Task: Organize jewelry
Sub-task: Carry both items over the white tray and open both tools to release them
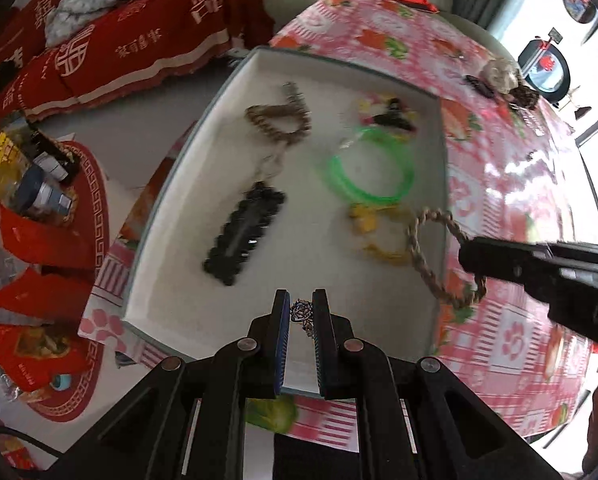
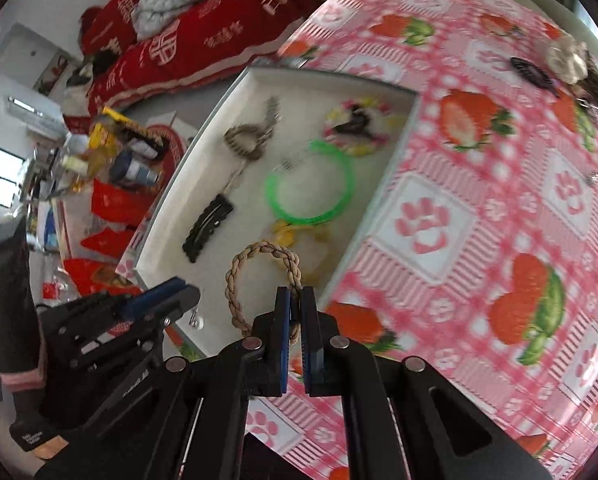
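Note:
A white shallow box (image 1: 171, 280) (image 2: 383, 176) sits on the pink strawberry tablecloth. It holds a black hair clip (image 1: 245, 234) (image 2: 207, 228), a green bangle (image 1: 365, 166) (image 2: 311, 184), a beaded bracelet (image 1: 279, 120) (image 2: 245, 142), a flowered hair claw (image 1: 387, 114) (image 2: 357, 124) and a yellow piece (image 1: 373, 232) (image 2: 287, 232). My left gripper (image 1: 301, 312) (image 2: 171, 292) is shut on a small metal filigree piece (image 1: 303, 312) above the box's near edge. My right gripper (image 2: 295, 308) (image 1: 469, 254) is shut on a tan braided rope bracelet (image 2: 255, 276) (image 1: 431, 256) over the box's right rim.
More loose items lie at the table's far right: a black clip (image 1: 479, 84) (image 2: 533, 72), a pale lump (image 1: 499, 72) (image 2: 567, 58) and a small metal bit (image 2: 593, 178). A red-covered bed (image 1: 119, 32) and a cluttered low red stand (image 1: 51, 208) are to the left, off the table.

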`<state>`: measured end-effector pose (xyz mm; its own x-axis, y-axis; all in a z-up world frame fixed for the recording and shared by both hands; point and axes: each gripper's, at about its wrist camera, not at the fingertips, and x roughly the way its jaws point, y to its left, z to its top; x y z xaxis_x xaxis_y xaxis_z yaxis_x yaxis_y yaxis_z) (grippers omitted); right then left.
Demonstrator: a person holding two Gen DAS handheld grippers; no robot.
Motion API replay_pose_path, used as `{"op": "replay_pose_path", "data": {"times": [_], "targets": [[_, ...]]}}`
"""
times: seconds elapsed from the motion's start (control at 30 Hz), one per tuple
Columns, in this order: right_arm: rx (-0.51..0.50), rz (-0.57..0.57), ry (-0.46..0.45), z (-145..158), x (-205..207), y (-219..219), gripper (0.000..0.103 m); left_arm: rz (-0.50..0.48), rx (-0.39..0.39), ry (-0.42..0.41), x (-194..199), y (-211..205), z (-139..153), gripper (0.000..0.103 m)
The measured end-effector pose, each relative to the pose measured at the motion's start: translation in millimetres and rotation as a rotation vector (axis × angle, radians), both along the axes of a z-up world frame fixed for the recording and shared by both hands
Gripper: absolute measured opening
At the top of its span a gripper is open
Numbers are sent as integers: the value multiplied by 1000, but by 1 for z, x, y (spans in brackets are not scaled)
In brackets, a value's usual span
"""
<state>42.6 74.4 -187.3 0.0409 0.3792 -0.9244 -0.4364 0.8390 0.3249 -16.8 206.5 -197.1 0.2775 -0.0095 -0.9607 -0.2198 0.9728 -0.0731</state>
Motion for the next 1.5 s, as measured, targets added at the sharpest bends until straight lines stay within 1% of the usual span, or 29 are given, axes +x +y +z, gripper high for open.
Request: {"op": "replay_pose_path", "data": {"times": [0.17,0.3,0.5,0.83,1.03,1.23,1.37,1.5], "targets": [[-30,31,26,-18,-6,27,5,5,3,23,1,16,-16,18],[-63,54,37,-32,-9,40,5,-9,20,36,2,19,-26,18],[-113,60,62,-50,-10,46,5,-7,27,53,3,25,-35,18],[-155,61,88,-69,-14,53,5,-11,31,69,4,27,-42,18],[-161,60,83,-71,-17,62,5,-34,59,76,5,22,-41,18],[-159,61,85,-70,-16,60,5,-11,63,78,7,22,-36,18],[-149,61,88,-69,-15,54,5,-29,86,68,7,20,-32,18],[-131,51,81,-61,-11,47,5,-27,88,69,7,19,-30,19]]}}
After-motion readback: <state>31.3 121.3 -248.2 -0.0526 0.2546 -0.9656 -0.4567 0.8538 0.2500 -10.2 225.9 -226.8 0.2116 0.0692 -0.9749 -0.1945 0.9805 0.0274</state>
